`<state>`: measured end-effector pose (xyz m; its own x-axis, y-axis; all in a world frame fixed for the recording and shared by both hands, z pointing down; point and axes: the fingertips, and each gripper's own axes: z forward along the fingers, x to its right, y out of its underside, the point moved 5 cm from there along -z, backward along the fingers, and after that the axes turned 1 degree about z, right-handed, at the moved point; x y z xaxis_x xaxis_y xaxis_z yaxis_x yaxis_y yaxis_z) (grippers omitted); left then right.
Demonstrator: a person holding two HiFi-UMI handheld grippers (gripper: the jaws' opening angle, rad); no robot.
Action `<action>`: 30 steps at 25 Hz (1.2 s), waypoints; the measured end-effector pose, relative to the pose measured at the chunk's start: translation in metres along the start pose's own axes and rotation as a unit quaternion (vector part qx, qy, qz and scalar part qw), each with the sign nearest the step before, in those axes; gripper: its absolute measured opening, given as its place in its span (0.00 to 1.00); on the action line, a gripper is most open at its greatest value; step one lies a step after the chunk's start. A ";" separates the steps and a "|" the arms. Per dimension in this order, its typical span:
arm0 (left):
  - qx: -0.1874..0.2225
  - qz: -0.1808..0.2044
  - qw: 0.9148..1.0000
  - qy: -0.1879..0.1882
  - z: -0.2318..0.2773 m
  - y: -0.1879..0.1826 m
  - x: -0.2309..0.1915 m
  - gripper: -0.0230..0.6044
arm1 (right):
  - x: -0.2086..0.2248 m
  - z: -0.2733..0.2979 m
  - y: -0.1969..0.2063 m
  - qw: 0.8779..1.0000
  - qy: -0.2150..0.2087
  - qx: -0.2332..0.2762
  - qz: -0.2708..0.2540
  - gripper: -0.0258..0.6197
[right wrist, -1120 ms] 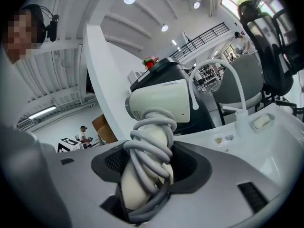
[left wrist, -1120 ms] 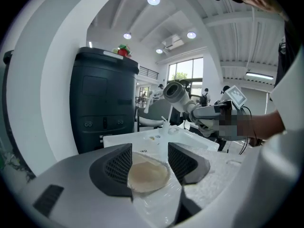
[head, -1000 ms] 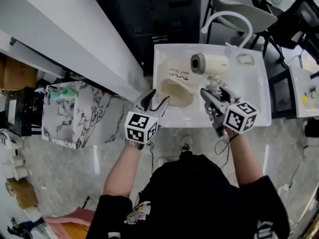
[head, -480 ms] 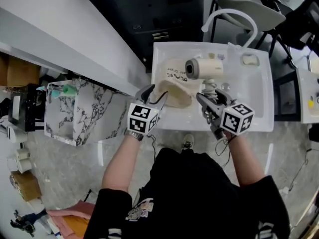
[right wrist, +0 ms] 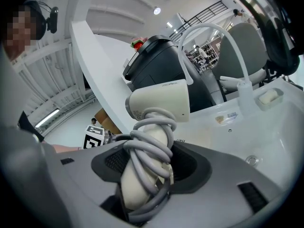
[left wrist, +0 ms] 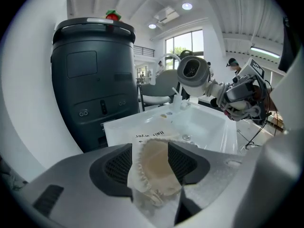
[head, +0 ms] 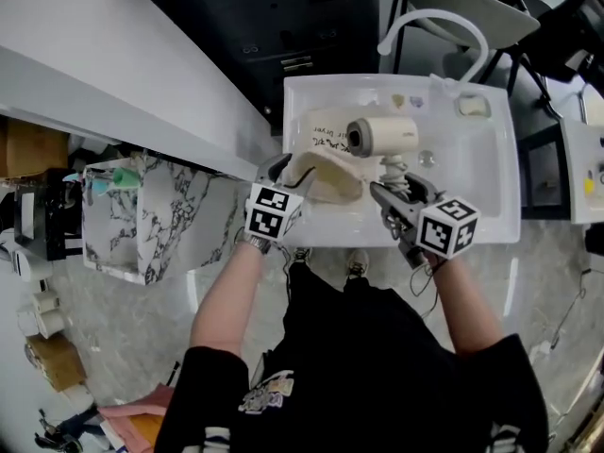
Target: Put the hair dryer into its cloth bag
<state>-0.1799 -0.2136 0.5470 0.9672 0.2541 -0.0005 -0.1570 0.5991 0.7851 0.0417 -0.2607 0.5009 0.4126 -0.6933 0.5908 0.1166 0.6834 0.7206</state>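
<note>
A cream hair dryer (head: 381, 136) (right wrist: 161, 102) (left wrist: 194, 73) hangs over the white sink (head: 481, 173), its grey cord wound round the handle (right wrist: 148, 163). My right gripper (head: 400, 199) (right wrist: 145, 175) is shut on that handle, with the barrel pointing left. A beige cloth bag (head: 330, 163) (left wrist: 156, 167) with black lettering lies on the sink's left part. My left gripper (head: 280, 174) (left wrist: 154, 175) is shut on the frilled rim of the bag's mouth and holds it up, just left of the dryer's barrel.
A white curved faucet (head: 429, 26) (right wrist: 223, 46) rises at the back of the sink, with a small soap dish (head: 471, 108) beside it. A dark cabinet (head: 283, 26) (left wrist: 92, 80) stands behind. A marbled box (head: 142, 215) sits on the floor at left.
Both grippers have come down toward the sink. The left one has lifted the bag's rim nearer to the dryer, and the dryer's barrel has moved left over the bag.
</note>
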 end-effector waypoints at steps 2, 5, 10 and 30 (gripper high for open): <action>-0.006 0.007 1.000 0.010 0.006 0.004 -0.003 0.39 | -0.001 0.003 0.006 1.000 0.005 -0.001 0.007 0.41; -0.018 0.016 0.999 0.026 0.015 0.010 -0.011 0.39 | -0.006 0.008 0.014 1.000 0.016 -0.006 0.021 0.41; -0.032 0.031 0.997 0.058 0.029 0.015 -0.019 0.39 | -0.014 0.015 0.028 0.999 0.035 -0.009 0.037 0.41; -0.034 0.062 0.982 0.175 0.046 0.018 -0.032 0.11 | -0.058 0.056 0.128 0.982 0.079 -0.106 0.133 0.41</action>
<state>-0.2049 -0.2457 0.5893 0.8140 0.5662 -0.1298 -0.2932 0.5933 0.7497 -0.0181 -0.1454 0.5792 0.5865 -0.4519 0.6722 0.1649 0.8791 0.4471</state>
